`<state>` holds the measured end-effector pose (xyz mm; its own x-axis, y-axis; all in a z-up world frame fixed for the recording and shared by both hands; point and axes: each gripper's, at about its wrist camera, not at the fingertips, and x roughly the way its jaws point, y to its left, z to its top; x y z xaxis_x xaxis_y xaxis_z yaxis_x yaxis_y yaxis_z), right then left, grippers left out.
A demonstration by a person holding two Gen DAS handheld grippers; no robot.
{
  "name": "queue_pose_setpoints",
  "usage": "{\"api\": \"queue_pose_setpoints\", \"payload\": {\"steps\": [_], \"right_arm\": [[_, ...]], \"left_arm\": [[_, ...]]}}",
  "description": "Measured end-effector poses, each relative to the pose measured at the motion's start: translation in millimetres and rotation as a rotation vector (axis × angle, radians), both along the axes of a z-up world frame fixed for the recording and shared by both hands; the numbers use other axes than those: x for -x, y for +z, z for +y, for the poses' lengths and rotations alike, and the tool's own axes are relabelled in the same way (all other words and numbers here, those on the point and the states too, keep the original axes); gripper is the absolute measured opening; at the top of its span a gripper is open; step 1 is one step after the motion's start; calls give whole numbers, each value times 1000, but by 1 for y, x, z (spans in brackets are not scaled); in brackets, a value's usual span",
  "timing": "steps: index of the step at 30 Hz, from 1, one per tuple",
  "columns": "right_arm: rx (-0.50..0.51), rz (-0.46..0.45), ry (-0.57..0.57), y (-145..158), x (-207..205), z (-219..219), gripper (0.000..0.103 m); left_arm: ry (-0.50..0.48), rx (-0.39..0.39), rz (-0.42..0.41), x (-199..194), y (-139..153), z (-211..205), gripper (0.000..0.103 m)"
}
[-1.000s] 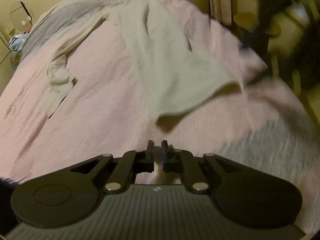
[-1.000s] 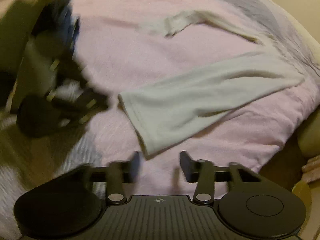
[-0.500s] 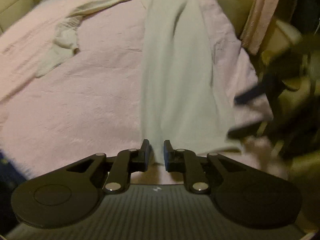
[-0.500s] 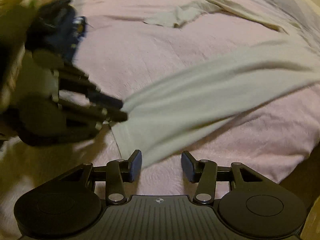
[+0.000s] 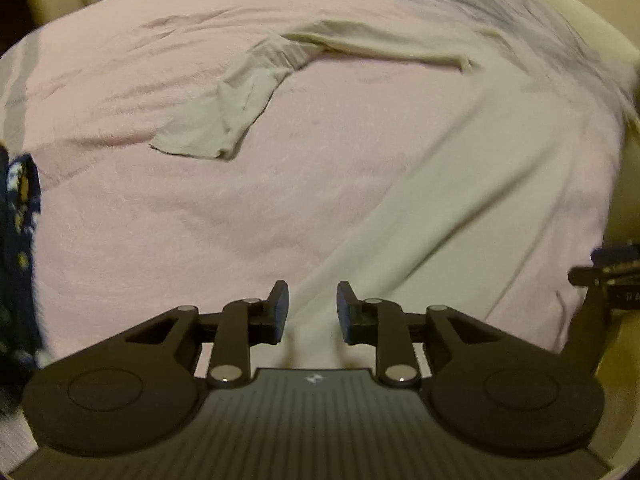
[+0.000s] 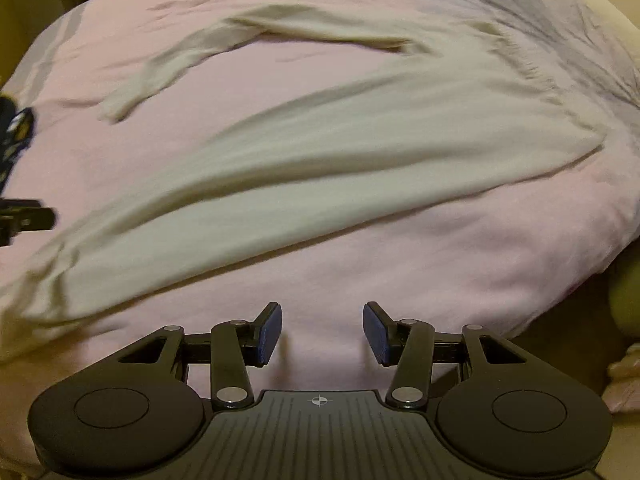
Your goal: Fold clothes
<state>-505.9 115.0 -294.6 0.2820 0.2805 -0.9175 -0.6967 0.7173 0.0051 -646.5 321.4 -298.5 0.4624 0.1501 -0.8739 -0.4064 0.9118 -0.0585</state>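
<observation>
A white long-sleeved shirt lies flat on the pink blanket, with one sleeve stretched away to the far left. My left gripper hovers over the shirt's near hem. Its jaws are opening, and nothing is pinched between the pads. In the right wrist view the shirt runs from the lower left to the right. My right gripper stands open over bare blanket just in front of the shirt, with nothing between its fingers.
A dark blue patterned cloth hangs at the bed's left edge. A grey band of bedding crosses the far right corner. The bed's right edge drops off to the floor.
The left jaws, nearly shut at the shirt's hem before, now stand apart. Both views swung across the bed. The right gripper slid sideways, so the hem now lies to its left.
</observation>
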Motion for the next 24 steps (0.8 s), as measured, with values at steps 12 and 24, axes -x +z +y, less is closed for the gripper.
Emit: {"api": "queue_pose_setpoints", "payload": {"steps": [12,24], "right_arm": [[-7,-32,-42,9,-219,-8,49],[18,-101,-118,7,-326,29,49]], "left_arm": [[818,518,-294,-18,-29,97,44],[1475,817,-434,-36,-91,166,44]]}}
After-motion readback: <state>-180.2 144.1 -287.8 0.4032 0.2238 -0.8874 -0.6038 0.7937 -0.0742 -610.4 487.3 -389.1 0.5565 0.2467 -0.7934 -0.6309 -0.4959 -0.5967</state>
